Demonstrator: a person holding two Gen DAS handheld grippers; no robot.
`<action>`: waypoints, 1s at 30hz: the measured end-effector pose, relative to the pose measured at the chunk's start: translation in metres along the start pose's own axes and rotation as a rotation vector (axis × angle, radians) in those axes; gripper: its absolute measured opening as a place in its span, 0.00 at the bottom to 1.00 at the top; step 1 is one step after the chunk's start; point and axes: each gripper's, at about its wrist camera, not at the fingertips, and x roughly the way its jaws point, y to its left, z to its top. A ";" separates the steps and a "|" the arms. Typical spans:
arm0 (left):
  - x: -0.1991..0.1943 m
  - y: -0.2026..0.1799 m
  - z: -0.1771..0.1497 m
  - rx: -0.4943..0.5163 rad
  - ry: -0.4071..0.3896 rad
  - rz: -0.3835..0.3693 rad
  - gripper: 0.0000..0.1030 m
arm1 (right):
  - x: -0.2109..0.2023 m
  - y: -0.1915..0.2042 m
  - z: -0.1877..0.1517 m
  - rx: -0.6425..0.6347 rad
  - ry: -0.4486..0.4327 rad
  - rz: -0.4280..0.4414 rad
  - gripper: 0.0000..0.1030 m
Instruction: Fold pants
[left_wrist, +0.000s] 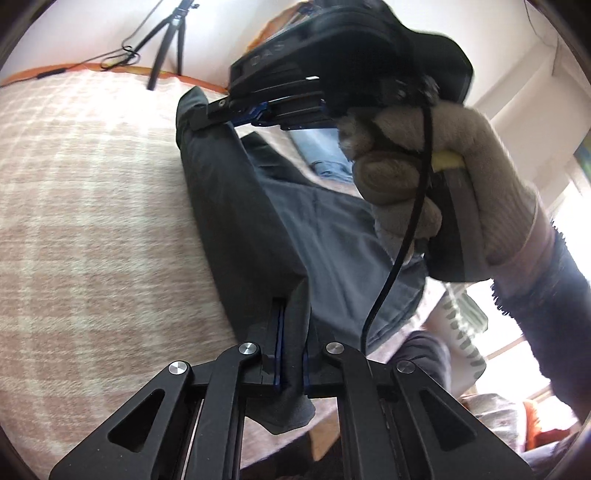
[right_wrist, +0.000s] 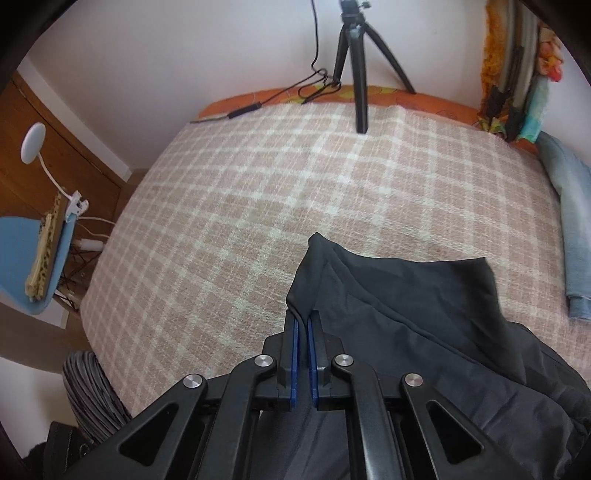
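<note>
Left wrist view: my left gripper (left_wrist: 291, 347) is pinched tight on one edge of the dark pants (left_wrist: 258, 206), lying along the checked blanket (left_wrist: 92, 192). Right wrist view: right gripper (right_wrist: 303, 332) is clamped on another corner, so I can carry both over for the fold, I guess.

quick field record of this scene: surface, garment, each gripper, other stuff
surface: plaid blanket on a bed
garment: dark pants, partly lifted
left gripper: shut on pants fabric
right gripper: shut on a pants edge
gloved hand: holds the right gripper
other: tripod, light blue jeans at the bed's edge
</note>
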 end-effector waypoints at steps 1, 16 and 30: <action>0.001 -0.003 0.002 0.000 0.000 -0.013 0.05 | -0.008 -0.005 -0.002 0.011 -0.017 0.006 0.02; 0.046 -0.059 0.027 0.114 0.080 -0.130 0.05 | -0.086 -0.085 -0.041 0.117 -0.170 -0.021 0.02; 0.121 -0.114 0.056 0.226 0.186 -0.237 0.05 | -0.139 -0.185 -0.088 0.263 -0.230 -0.086 0.02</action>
